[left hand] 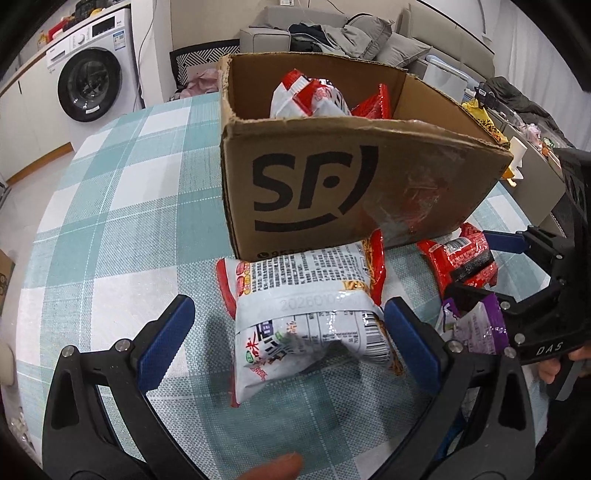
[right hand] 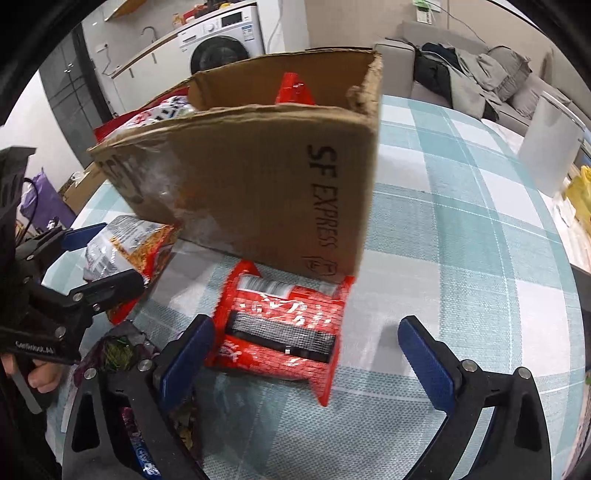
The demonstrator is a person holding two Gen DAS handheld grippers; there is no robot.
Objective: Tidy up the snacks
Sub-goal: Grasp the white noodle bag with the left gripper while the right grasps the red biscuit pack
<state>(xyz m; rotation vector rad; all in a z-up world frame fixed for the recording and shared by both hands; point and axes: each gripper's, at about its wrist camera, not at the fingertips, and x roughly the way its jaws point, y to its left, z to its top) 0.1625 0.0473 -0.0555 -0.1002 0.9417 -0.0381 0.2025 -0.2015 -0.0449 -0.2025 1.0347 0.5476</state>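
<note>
An open cardboard SF box stands on the checked tablecloth and holds several red and white snack packs; it also shows in the right wrist view. A white noodle pack lies in front of the box. My left gripper is open, its blue pads on either side of the pack's near end. A red snack pack lies by the box corner. My right gripper is open around its near end. A purple pack lies between the two grippers.
The table has a teal and white checked cloth. A washing machine stands at the back left, a sofa with clothes behind the table. A white container and yellow bags sit at the table's right edge.
</note>
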